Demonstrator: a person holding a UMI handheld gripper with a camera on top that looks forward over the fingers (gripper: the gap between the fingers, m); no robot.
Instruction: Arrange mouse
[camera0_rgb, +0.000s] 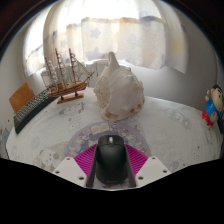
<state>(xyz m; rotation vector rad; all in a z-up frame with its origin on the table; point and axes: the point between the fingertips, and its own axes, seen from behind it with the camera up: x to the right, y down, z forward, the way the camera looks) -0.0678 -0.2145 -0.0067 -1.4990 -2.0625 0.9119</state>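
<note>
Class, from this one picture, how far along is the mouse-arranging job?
Done: the gripper has the mouse between its fingers. In hand: whether the mouse is lifted or resting on the table cannot be told. Left: placing it on the table, before the shell and model ship.

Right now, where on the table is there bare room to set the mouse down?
The mouse sits between the fingers. Bare tabletop lies just ahead, bordered by the model ship and the big shell. Another free patch runs between the shell and the toy figure. It is crowded around the ship, shell and keyboard.
</note>
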